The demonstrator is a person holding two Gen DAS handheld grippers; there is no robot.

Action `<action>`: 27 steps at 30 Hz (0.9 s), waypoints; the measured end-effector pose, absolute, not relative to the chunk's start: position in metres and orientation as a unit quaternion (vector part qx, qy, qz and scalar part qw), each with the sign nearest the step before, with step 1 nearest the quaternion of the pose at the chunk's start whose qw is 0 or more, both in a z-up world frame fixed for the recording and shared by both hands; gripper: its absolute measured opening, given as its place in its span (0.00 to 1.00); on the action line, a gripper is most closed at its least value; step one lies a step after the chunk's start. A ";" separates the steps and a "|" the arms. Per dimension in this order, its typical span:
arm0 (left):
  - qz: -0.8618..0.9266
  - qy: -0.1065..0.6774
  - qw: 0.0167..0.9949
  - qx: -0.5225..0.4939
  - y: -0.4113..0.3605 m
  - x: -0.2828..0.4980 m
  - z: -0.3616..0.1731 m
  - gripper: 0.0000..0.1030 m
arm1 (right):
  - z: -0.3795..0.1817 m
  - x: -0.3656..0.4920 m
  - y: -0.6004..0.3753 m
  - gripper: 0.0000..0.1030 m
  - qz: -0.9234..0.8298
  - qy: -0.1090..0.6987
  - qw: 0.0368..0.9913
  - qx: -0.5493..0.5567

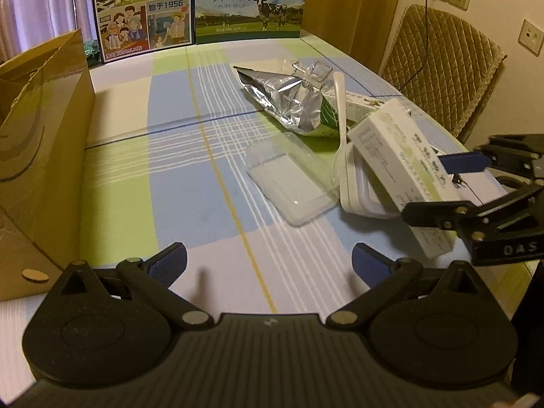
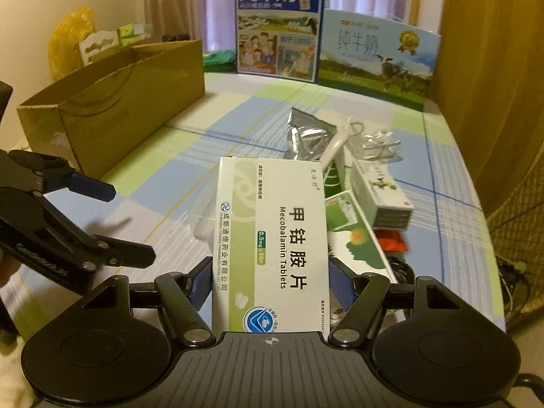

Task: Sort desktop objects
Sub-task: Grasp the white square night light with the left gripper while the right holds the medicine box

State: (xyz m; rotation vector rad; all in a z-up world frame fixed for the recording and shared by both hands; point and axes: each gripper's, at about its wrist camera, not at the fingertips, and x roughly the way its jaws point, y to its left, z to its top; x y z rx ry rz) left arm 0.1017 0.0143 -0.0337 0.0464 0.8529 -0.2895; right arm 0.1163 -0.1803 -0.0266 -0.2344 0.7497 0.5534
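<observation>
My right gripper [image 2: 270,282] is shut on a white and green medicine box [image 2: 272,238] labelled Mecobalamin Tablets, held above the table. The left wrist view shows that box [image 1: 401,166] tilted between the right gripper's [image 1: 445,190] blue pads. My left gripper [image 1: 268,258] hovers open over the checked tablecloth [image 1: 190,176] with nothing between its fingers; it appears at the left as the left gripper [image 2: 115,221]. On the table lie a silver foil pouch [image 1: 282,98], a white plastic spoon [image 1: 340,108], a clear plastic tray [image 1: 289,183] and a white tub [image 1: 357,197].
A brown paper bag [image 1: 44,136] stands open along the left edge. Two milk cartons [image 1: 142,10] [image 1: 248,3] stand at the back. A small white box [image 2: 377,190], a green leaflet [image 2: 357,244] and an orange packet [image 2: 391,241] lie at the right. A padded chair [image 1: 438,68] is beyond the table.
</observation>
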 end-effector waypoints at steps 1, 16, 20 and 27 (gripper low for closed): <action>-0.140 0.410 0.901 0.022 0.013 0.103 -0.033 0.98 | -0.025 0.115 -0.182 0.66 0.261 0.361 0.888 -0.112; -0.309 0.301 0.872 0.230 -0.050 0.114 -0.027 0.95 | -0.012 0.106 -0.217 0.66 0.212 0.358 0.902 -0.112; -0.351 0.262 0.837 0.328 -0.072 0.114 -0.037 0.90 | -0.014 0.105 -0.223 0.66 0.208 0.361 0.902 -0.111; -0.411 0.224 0.755 0.459 -0.091 0.117 -0.055 0.86 | -0.014 0.104 -0.227 0.66 0.205 0.360 0.904 -0.109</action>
